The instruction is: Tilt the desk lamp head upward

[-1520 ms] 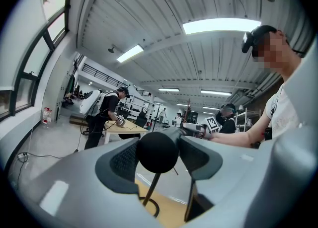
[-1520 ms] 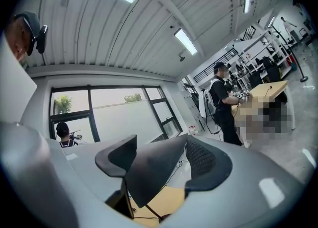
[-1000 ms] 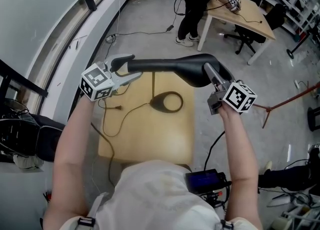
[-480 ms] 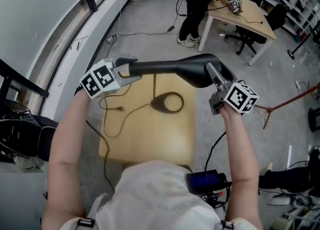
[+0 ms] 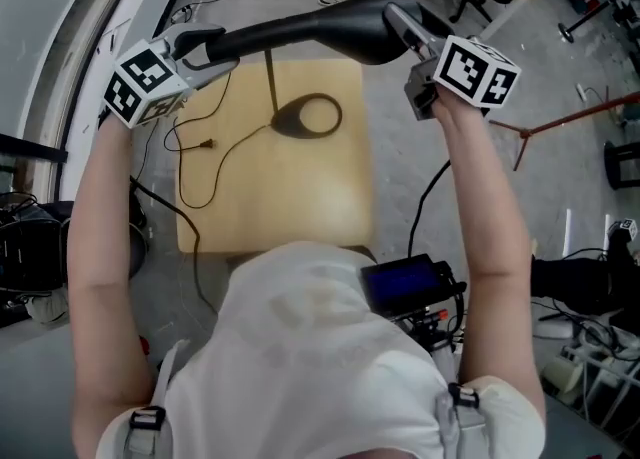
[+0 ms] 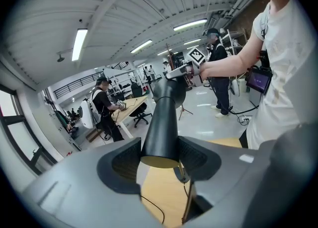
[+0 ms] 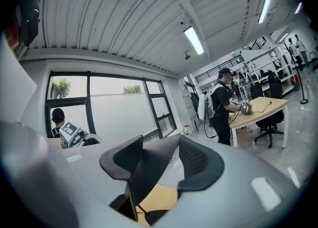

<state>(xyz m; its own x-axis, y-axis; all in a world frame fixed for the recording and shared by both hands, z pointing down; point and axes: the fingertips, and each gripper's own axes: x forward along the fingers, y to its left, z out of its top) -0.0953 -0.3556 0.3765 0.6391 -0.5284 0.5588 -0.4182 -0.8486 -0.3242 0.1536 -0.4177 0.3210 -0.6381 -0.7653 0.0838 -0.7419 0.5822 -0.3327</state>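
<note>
A black desk lamp stands on a small wooden table (image 5: pixel 300 207), with its ring-shaped base (image 5: pixel 305 115) near the far edge. Its long head (image 5: pixel 300 32) runs across the head view. My left gripper (image 5: pixel 200 47) is shut on the head's narrow tail (image 6: pixel 161 122); its jaws have just been closing on it. My right gripper (image 5: pixel 402 20) is shut on the wide end (image 7: pixel 146 172), and its jaws have just been closing with that end between them. The wide end sits farther up the picture than the tail.
The lamp's thin cable (image 5: pixel 215 162) trails over the table's left part. A device with a blue screen (image 5: pixel 410 282) hangs at my waist. A red stand leg (image 5: pixel 570 112) crosses the floor on the right. Another person works at a desk (image 6: pixel 126 105) far off.
The right gripper has risen with the lamp head's wide end, so the head now slopes instead of lying level. The left gripper has rolled on the tail. The head camera's view has shifted.
</note>
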